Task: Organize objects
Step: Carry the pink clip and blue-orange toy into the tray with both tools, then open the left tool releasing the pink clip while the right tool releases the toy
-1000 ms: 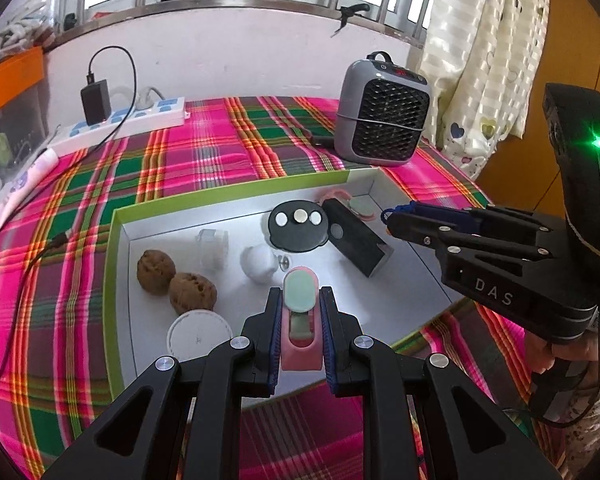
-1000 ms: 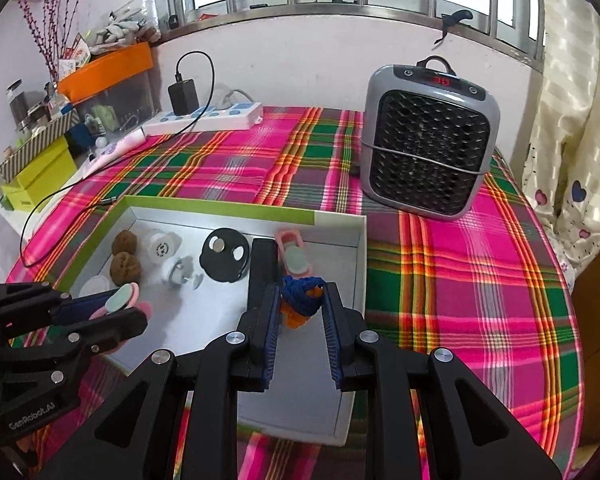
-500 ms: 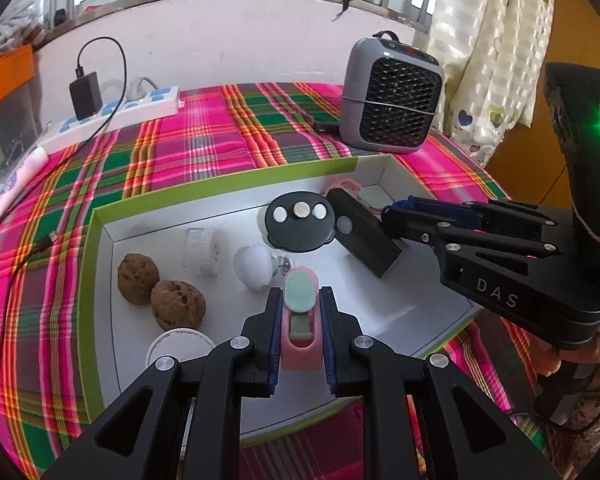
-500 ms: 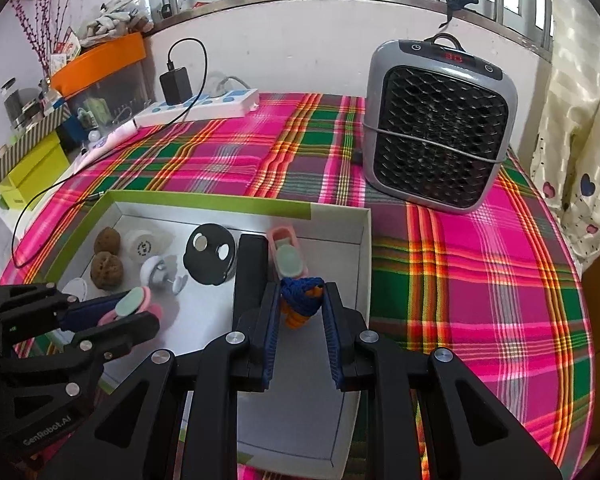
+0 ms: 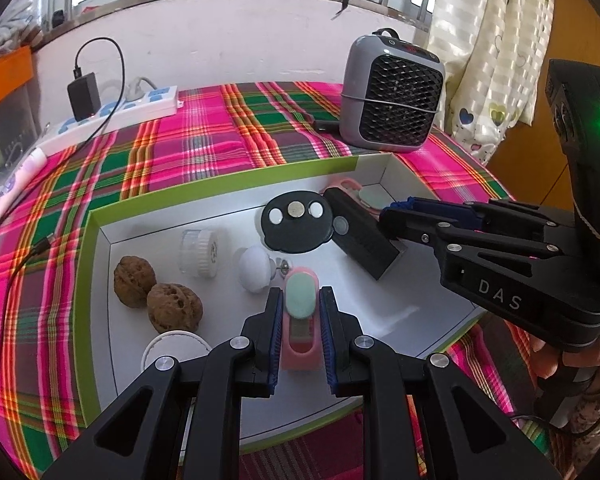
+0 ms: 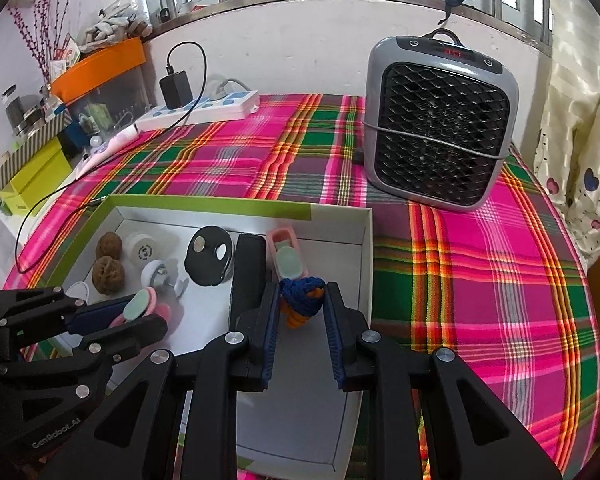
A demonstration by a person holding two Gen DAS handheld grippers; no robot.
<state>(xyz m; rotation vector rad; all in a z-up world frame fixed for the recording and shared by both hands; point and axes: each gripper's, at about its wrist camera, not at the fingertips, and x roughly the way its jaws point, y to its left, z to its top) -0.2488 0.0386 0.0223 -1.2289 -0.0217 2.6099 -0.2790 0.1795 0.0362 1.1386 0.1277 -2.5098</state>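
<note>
My left gripper (image 5: 300,294) is shut on a pink holder (image 5: 300,344) with a mint-green oval pad, held just above the white tray (image 5: 220,190) with a green rim. In the right wrist view the left gripper (image 6: 140,310) shows at lower left with the pink holder (image 6: 156,304). My right gripper (image 6: 303,292) has a blue and orange knitted toy (image 6: 302,300) between its pads, over the tray's right side (image 6: 366,248). Its jaws are opening, and the pads still touch the toy. The right gripper (image 5: 388,220) reaches in from the right in the left wrist view.
In the tray lie two walnuts (image 5: 134,280), a clear cap (image 5: 198,252), a white knob (image 5: 254,268), a black disc (image 5: 296,226), a black block (image 5: 362,240), a white lid (image 5: 172,346) and another pink holder (image 6: 286,256). A grey heater (image 6: 436,120) and a power strip (image 5: 112,116) stand behind.
Both views have shifted slightly over the tray, each gripper keeping its object. The right jaws stand a touch wider around the knitted toy.
</note>
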